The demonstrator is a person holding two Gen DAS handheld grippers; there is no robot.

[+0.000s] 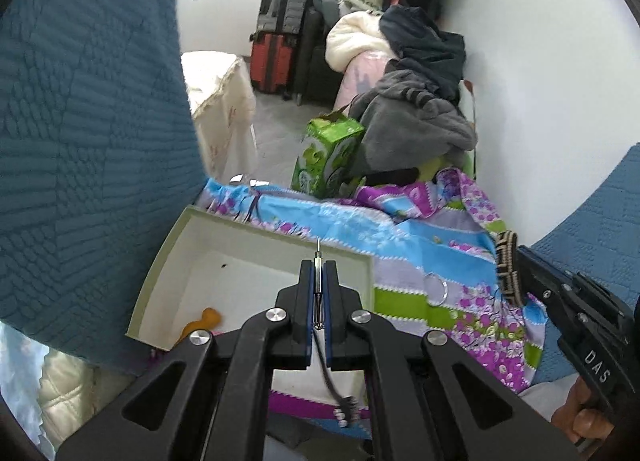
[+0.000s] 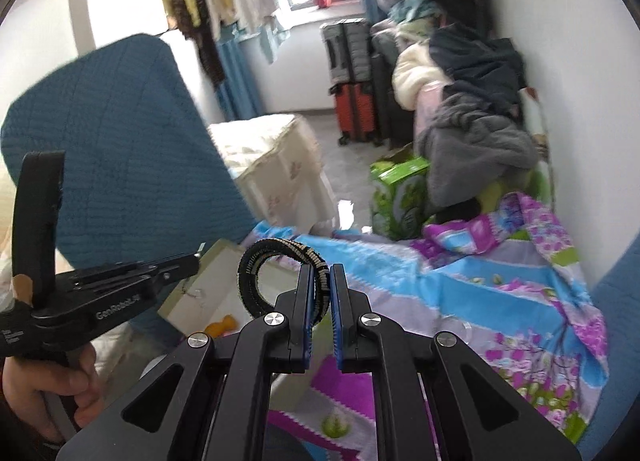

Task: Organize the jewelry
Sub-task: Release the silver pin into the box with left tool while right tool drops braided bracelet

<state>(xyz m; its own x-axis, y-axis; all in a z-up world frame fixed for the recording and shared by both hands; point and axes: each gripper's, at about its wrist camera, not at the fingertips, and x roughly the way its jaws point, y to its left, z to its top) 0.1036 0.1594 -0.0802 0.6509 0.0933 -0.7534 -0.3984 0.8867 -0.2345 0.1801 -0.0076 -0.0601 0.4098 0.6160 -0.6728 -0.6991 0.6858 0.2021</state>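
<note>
Box (image 1: 188, 237) first — it sits at your far left on the floral sheet (image 1: 404, 261), open-topped, pale green outside and white inside, with a small orange piece (image 1: 202, 323) already lying near its close wall. Your left tongs (image 1: 319, 293) hang right over its near-right corner, jaws clamped on a thin metal piece (image 1: 318, 265) that runs along the fingers and pokes out past the tips; a dark cord with pale beads (image 1: 346, 411) trails from it below the jaws. So the box lies directly under and ahead-left of that hand — your left is the nearer one, and I judge it needs little more than a short reach forward before letting go.

Moving right, a thin silver ring (image 1: 437, 288) lies flat on the sheet, apart from both tongs.

Further right, your right tongs (image 2: 320, 301) are closed on a bangle (image 2: 276, 273) — black with cream beaded bands, round, held by its right rim so the loop stands out to the left of the fingers. From that hand the box lies ahead and to the left, past the bangle, so it likely has to swing leftward.
</note>
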